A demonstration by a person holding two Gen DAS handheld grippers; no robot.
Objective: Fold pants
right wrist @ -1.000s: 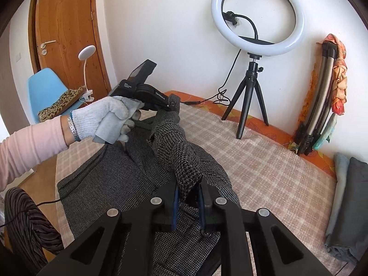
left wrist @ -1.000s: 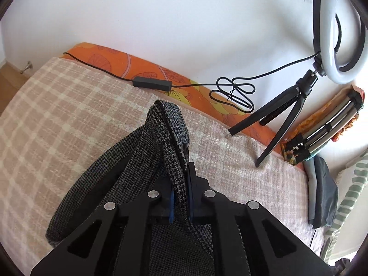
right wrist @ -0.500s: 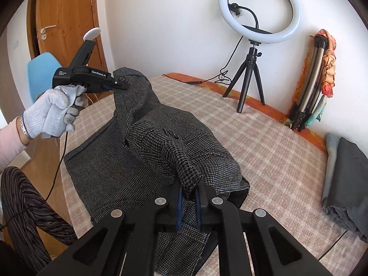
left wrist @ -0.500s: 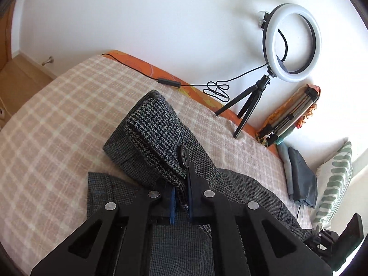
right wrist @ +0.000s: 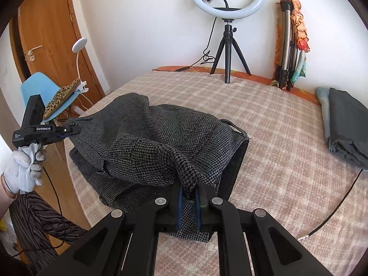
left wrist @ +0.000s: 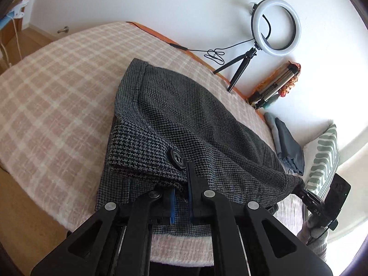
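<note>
Pants (left wrist: 195, 124) are hiding both grippers' tips (left (left wrist: 181, 184), right (right wrist: 189, 189), each clamping fabric), lying bunched on the checked bed (right wrist: 276, 126).

both tongs, left (left wrist: 180, 197) & right (right wrist: 189, 203), clamped on fabric; gloved left hand (right wrist: 23, 172) grips handle.

Coarse woven houndstooth pants (left wrist: 184, 119) on nubby checked bedspread (left wrist: 57, 87); matt black plastic claws.
</note>
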